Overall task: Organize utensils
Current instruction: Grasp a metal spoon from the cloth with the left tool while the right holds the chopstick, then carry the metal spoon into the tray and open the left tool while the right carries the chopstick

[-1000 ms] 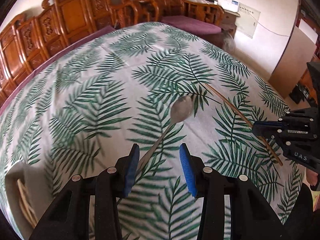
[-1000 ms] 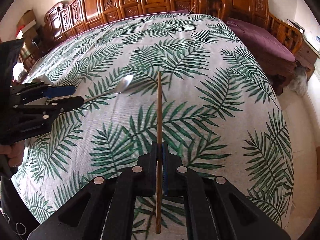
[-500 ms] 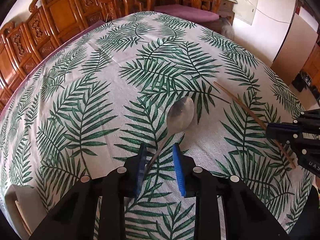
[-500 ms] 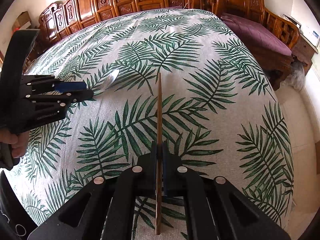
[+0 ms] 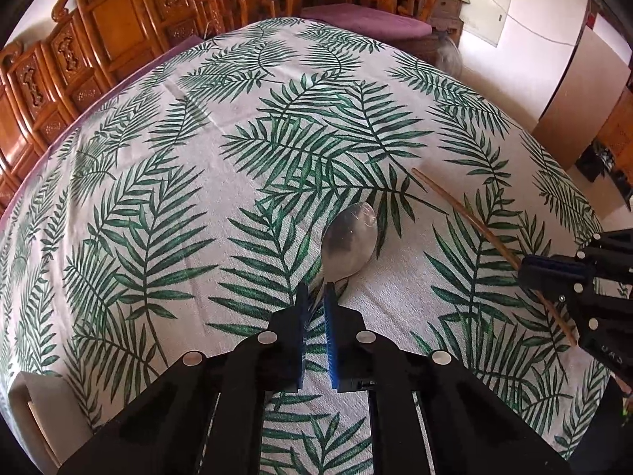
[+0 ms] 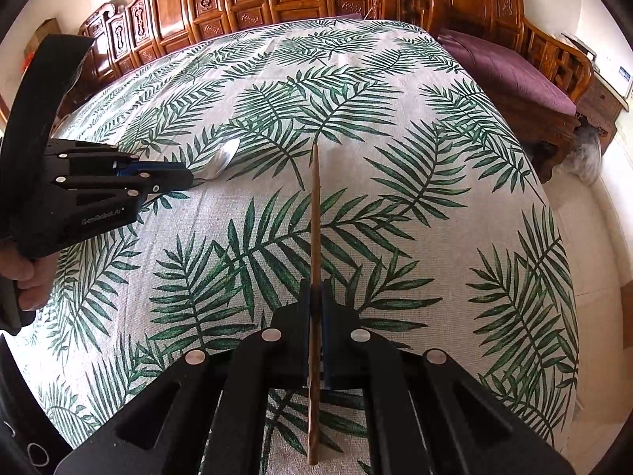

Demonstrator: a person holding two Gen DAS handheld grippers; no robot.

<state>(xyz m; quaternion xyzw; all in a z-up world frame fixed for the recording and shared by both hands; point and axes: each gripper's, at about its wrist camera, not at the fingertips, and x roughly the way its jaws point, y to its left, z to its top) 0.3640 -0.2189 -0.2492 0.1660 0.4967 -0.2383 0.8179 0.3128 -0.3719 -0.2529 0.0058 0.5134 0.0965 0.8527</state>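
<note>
Since a second ago: left gripper (image 5: 315,297) brought forward and down over the spoon (image 5: 348,243), jaws just closing from well apart to a narrow slot around the handle. Right gripper unmoved, chopstick unchanged in its grip.

Left wrist view: blue pads (image 5: 302,308) now close together at the neck of the spoon, just behind the bowl, handle running down between them; cannot tell from here whether the pads actually press the metal, a thin gap still visible. Spoon bowl lying on the palm-leaf tablecloth (image 5: 198,158), pointing away from the camera. To the right, right gripper (image 5: 530,273) pinching a wooden chopstick (image 5: 463,213), which slants up and to the left, tip near the spoon bowl but apart from it. Light-coloured box (image 5: 43,407) at the lower left edge. Carved wooden chairs (image 5: 110,27) beyond the table.

Right wrist view: right gripper (image 6: 315,297) pressed shut on the chopstick (image 6: 315,206), stick running straight ahead between the pads and out behind them. At left, left gripper (image 6: 186,178) held in a hand (image 6: 27,281), fingertips at the spoon (image 6: 221,158), only the bowl showing past them. Purple-cushioned bench (image 6: 510,71) at the far right.
</note>
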